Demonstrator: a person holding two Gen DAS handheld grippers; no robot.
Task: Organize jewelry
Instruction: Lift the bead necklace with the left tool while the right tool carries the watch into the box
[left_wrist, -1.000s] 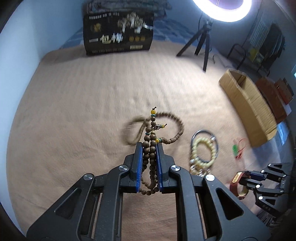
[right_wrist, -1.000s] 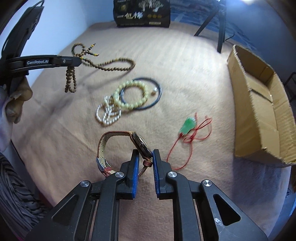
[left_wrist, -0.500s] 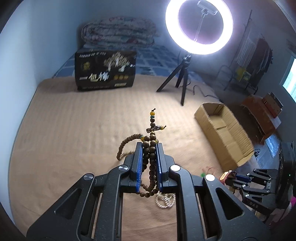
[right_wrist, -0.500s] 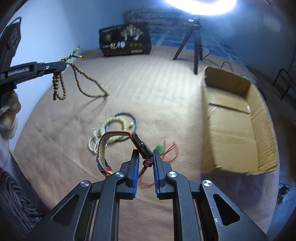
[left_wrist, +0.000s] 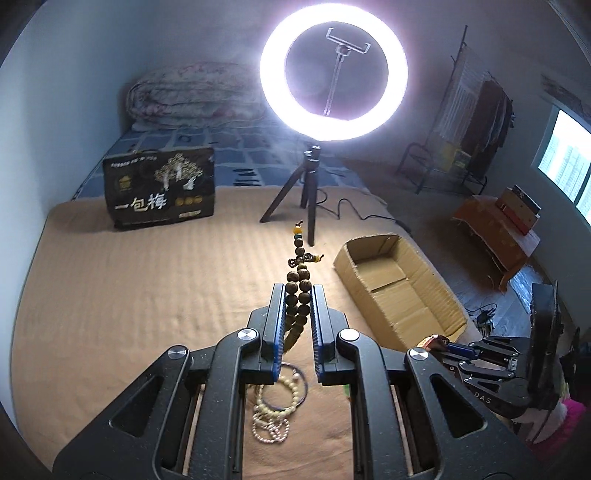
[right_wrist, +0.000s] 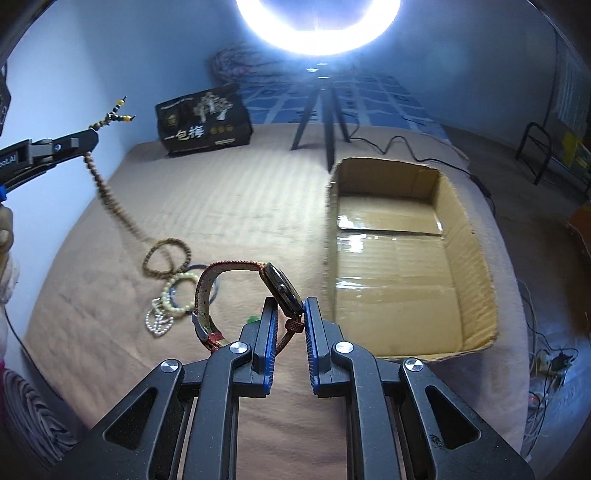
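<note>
The left gripper (left_wrist: 298, 295) has its jaws closed on the brown wooden bead strand (left_wrist: 297, 291), which runs up between them; its far end trails down to the tan bed cover (right_wrist: 236, 192). The right gripper (right_wrist: 289, 314) has its jaws clamped on the red-strapped wristwatch (right_wrist: 280, 288), lifted just beside the open cardboard box (right_wrist: 476, 258). A pale bead bracelet (right_wrist: 176, 292) and a pearl strand (right_wrist: 158, 323) lie together on the cover.
</note>
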